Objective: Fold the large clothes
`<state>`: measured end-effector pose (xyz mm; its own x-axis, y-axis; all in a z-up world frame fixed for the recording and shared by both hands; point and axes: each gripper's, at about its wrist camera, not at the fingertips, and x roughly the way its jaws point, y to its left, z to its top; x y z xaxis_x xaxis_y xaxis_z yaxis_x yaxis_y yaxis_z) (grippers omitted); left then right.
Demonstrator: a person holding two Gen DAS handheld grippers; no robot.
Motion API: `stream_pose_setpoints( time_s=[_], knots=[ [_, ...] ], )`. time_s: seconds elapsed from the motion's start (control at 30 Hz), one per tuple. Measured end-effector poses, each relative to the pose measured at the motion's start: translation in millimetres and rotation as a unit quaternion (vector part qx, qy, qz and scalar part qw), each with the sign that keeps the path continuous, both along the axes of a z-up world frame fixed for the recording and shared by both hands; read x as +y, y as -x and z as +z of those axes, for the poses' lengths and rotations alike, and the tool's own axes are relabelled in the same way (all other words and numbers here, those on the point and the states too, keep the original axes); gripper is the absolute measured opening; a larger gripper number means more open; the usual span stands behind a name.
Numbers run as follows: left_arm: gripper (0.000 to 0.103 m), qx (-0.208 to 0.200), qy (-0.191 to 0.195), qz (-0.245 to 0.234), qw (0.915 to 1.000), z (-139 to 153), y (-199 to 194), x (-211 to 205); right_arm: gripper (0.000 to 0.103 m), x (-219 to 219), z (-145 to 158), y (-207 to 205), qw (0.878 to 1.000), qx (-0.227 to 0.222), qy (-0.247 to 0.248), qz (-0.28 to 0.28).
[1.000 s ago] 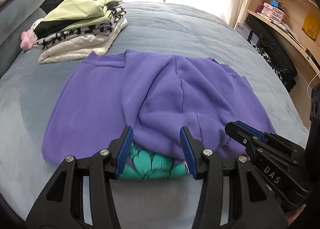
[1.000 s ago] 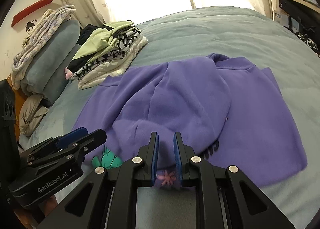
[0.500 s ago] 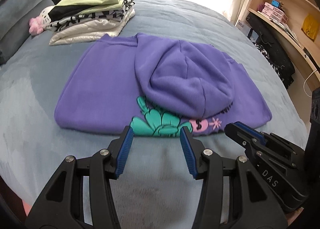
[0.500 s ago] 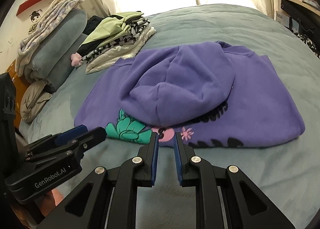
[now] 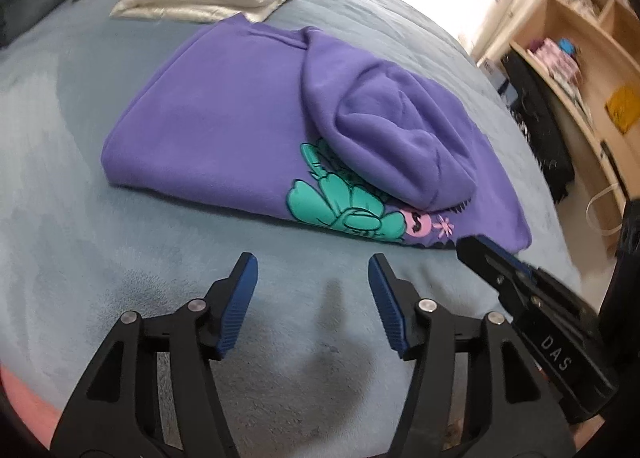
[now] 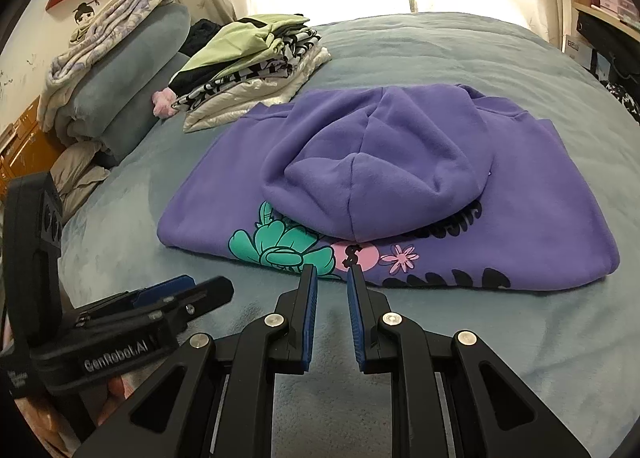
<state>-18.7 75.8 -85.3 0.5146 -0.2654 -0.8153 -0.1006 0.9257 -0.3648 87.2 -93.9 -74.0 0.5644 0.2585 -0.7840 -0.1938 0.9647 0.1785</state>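
Observation:
A purple hoodie (image 5: pixel 224 126) lies folded on the blue-grey bed, its hood (image 5: pixel 384 138) laid on top and a teal flower print at the near edge. It also shows in the right wrist view (image 6: pixel 540 198). My left gripper (image 5: pixel 312 270) is open and empty, just short of the hoodie's near edge. My right gripper (image 6: pixel 332 278) is open by a narrow gap and empty, its tips at the hoodie's near edge. It also shows at the right of the left wrist view (image 5: pixel 520 290).
A stack of folded clothes (image 6: pixel 256 66) sits on the bed (image 6: pixel 440 46) behind the hoodie. Pillows and blankets (image 6: pixel 120 70) are piled at the left. Wooden shelves (image 5: pixel 580 70) stand to the right of the bed.
The right gripper let go of the hood, which now lies flat on the folded hoodie. Both grippers have pulled back toward the near edge of the bed.

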Motion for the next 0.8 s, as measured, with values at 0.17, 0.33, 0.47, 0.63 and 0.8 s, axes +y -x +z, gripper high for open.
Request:
stream_pose_setpoints(
  time_s=[0.17, 0.33, 0.47, 0.63, 0.8],
  knots=[
    [0.057, 0.004, 0.044, 0.035, 0.9984, -14, -6, 19, 0.016, 3, -5, -5, 1.0, -0.001, 0.002, 0.007],
    [0.057, 0.001, 0.086, 0.073, 0.9936, -29, -14, 36, 0.016, 7, -9, -10, 1.0, -0.005, 0.002, 0.014],
    [0.057, -0.008, 0.117, 0.097, 0.9883, -41, -23, 50, 0.016, 9, -9, -17, 1.0, -0.016, -0.003, 0.013],
    [0.057, -0.009, 0.132, 0.117, 0.9842, -54, -45, 63, 0.016, 8, -2, -36, 0.999, -0.036, -0.007, 0.003],
    [0.057, -0.011, 0.135, 0.124, 0.983, -61, -74, 69, 0.016, 13, 6, -65, 0.999, -0.054, 0.0, -0.003]
  ],
)
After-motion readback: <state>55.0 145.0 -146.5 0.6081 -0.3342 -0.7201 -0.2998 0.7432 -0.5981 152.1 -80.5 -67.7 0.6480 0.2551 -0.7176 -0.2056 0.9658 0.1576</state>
